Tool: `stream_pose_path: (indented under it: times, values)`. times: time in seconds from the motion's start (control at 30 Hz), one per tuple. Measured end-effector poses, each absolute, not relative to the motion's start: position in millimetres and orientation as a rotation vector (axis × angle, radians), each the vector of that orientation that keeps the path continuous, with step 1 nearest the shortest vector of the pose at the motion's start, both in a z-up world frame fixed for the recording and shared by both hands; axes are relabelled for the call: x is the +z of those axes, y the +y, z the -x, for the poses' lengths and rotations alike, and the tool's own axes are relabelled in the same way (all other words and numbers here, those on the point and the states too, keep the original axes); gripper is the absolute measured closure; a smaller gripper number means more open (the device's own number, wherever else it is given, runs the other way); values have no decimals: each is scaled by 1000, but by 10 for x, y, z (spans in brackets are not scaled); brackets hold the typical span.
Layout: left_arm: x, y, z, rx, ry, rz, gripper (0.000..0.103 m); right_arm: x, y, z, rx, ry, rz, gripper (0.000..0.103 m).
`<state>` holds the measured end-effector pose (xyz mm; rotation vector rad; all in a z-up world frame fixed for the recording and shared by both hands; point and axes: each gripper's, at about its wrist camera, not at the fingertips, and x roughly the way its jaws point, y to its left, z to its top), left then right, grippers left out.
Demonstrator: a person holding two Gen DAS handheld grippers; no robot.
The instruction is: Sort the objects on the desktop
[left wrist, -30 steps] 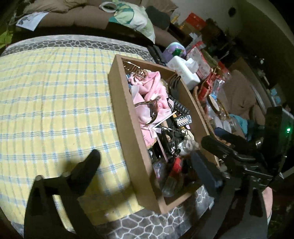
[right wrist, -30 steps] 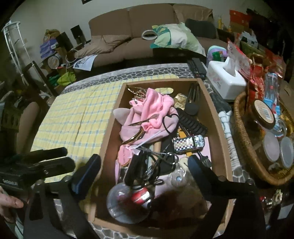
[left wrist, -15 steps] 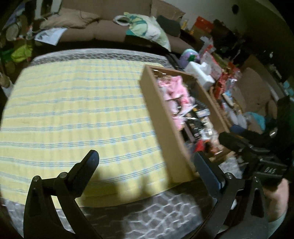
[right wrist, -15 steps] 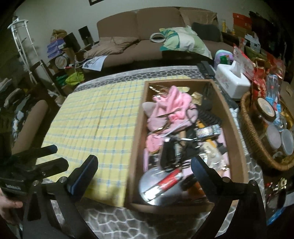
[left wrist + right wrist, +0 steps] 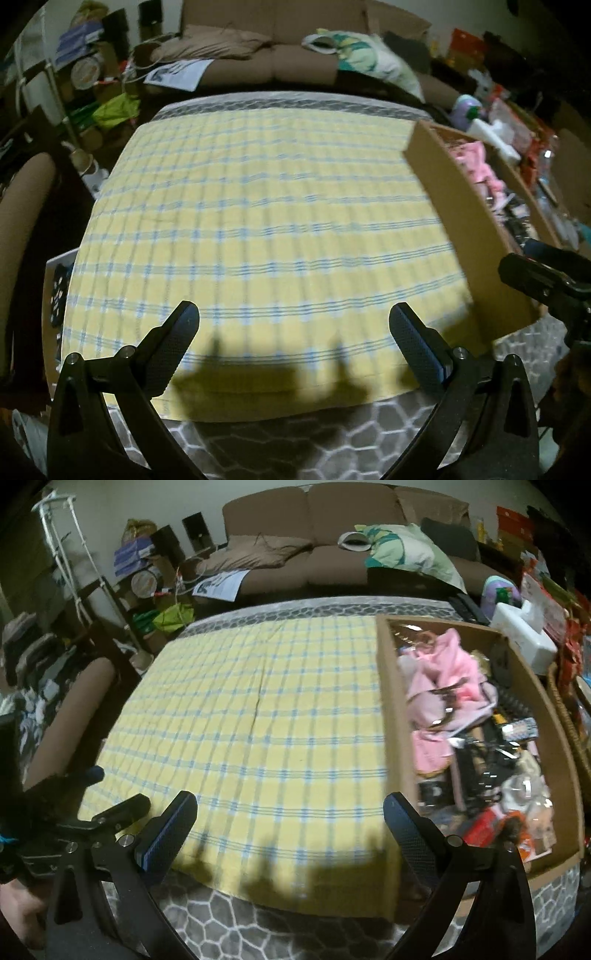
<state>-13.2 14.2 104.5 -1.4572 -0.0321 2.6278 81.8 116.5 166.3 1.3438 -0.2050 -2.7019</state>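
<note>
where the yellow cloth (image 5: 258, 716) lies bare, both tongs (image 5: 293, 332) (image 5: 290, 821) agape beside the box (image 5: 391, 716) wall

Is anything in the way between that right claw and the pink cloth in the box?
Yes: the cardboard box wall stands between the open right gripper and the pink cloth, so it must reach over it. Dark glasses-like items lie on the cloth.

Both wrist views, somewhat blurred, overlook the yellow cloth (image 5: 266, 221).
</note>
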Motion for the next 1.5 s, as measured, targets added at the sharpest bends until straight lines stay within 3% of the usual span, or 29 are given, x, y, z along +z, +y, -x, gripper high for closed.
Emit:
stream_pose_path:
  times: [0.77,0.93,1.5]
  values:
    - [54,-307,124,2728,-89,1524,0,439,608,-609,-2724,-127,-1426,0]
    - [9,-226,72,2786,-48,1485,0,385,524,-647,-2767,-24,-1391,0]
    - [-6,-222,68,2806,-52,1462,0,370,523,-668,-2786,-21,-1377,0]
